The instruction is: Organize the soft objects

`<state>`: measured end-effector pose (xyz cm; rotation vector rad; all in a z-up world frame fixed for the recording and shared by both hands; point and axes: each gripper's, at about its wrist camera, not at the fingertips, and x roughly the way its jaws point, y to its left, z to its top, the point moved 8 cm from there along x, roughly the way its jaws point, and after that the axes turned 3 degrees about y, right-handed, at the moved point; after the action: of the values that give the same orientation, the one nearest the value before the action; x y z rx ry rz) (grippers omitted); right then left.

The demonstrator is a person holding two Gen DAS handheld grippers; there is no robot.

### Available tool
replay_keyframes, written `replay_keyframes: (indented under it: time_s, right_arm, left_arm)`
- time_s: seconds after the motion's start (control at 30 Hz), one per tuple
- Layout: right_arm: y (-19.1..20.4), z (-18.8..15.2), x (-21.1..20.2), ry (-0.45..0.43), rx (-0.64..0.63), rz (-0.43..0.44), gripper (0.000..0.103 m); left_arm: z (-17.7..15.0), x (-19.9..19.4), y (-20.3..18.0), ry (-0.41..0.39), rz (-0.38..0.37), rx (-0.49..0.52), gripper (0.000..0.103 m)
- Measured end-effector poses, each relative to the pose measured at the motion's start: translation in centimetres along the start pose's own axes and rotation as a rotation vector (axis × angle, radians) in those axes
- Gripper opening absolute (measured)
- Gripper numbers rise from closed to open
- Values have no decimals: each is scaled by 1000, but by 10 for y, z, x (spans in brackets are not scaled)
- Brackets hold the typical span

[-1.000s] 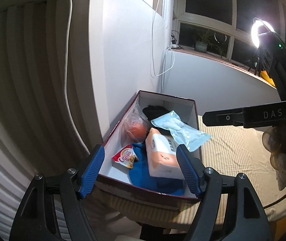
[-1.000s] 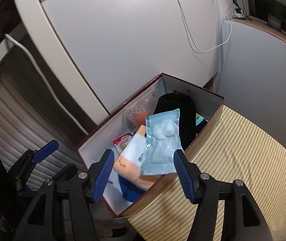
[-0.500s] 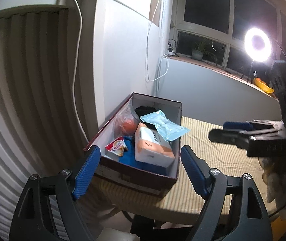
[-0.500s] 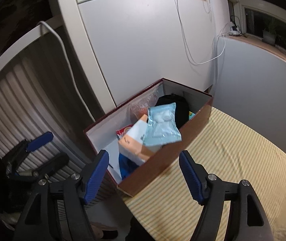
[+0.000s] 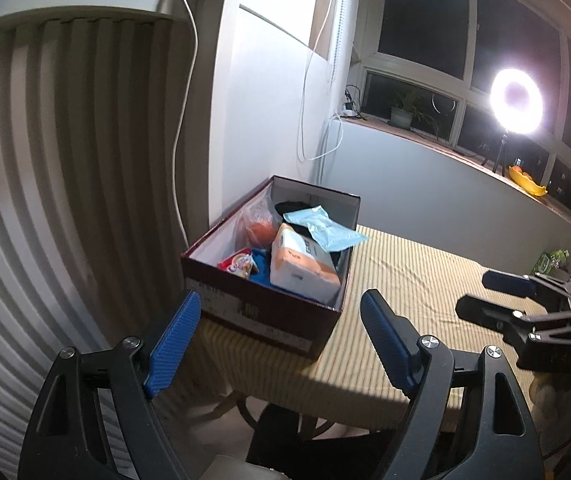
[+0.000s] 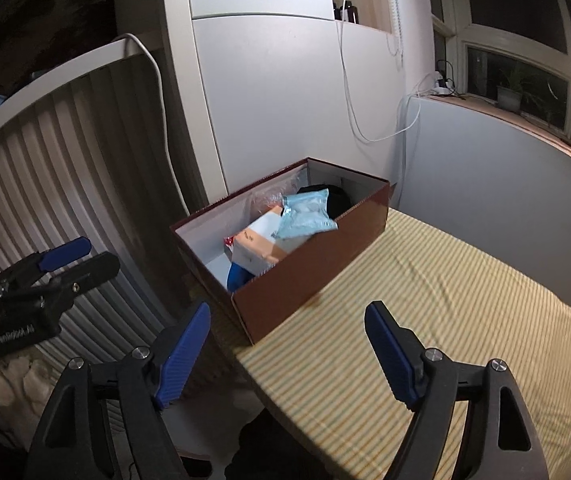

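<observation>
Left wrist view first: my left gripper hangs released, blue pads wide apart with nothing between them, just short of the box. That dark red box sits at the near left corner of the bench, which wears a yellow striped cloth, and it stands close to the white wall.

Inside the box it is crowded. A tissue pack, orange and white, lies tilted near the front right. A pale blue pouch rests on top of it, one corner poking out over the right rim. Beside the pack there is a blue cloth, a small red snack packet to its left, a clear bag with something orange in it against the left wall, and a black item toward the back.

My right gripper shows at the right edge, held over the bench well apart from the box. From the right wrist view, that gripper is released too, pads spread and empty, above the cloth near the box's front corner. The pouch sits on the pack there as well.

A ring light glares by the window, and a potted plant stands on the sill.
</observation>
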<state>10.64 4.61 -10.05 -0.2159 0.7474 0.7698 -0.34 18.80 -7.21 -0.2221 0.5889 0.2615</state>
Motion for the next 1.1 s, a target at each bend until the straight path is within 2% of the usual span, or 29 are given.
replay_keyframes:
  time_s: [0.27, 1.1]
  right_arm:
    - [6, -19, -13, -10, -18, -34, 77]
    - [7, -28, -16, -15, -26, -48, 77]
  left_arm:
    - [-9, -10, -3, -1, -2, -9, 82]
    - [-10, -14, -3, -3, -4, -25, 82]
